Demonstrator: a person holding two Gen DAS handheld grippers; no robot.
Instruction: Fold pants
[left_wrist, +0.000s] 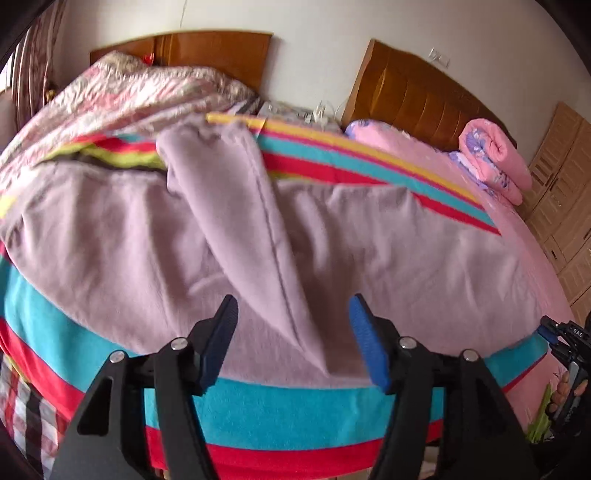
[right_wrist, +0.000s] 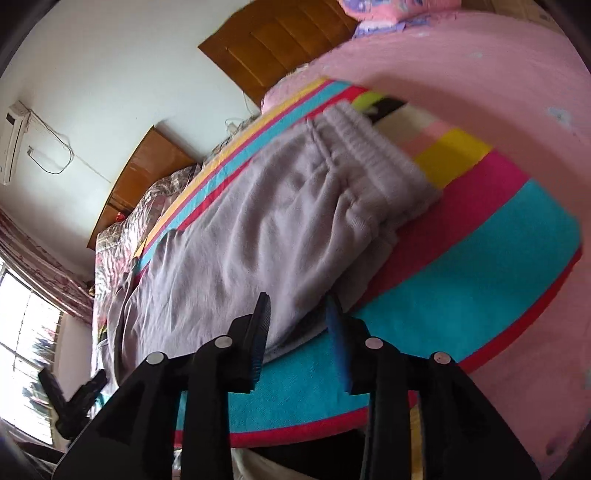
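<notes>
Pale lilac fleece pants (left_wrist: 229, 236) lie spread on a striped blanket (left_wrist: 280, 410) on the bed. One leg is folded across the other toward the near edge. My left gripper (left_wrist: 291, 314) is open just above the near edge of the pants, with the folded leg's tip between its fingers, and holds nothing. In the right wrist view the pants (right_wrist: 258, 229) show their gathered waistband (right_wrist: 373, 151) at the far end. My right gripper (right_wrist: 297, 314) is open over the near edge of the pants, empty. It also shows in the left wrist view (left_wrist: 554, 332) at the right edge.
A floral quilt (left_wrist: 122, 92) is heaped at the back left. A rolled pink blanket (left_wrist: 495, 158) lies on a pink sheet (left_wrist: 517, 266) at the right. Wooden headboards (left_wrist: 417, 92) stand against the wall. Wooden cabinets (left_wrist: 565, 192) stand at the far right. A window (right_wrist: 26, 350) is at the left.
</notes>
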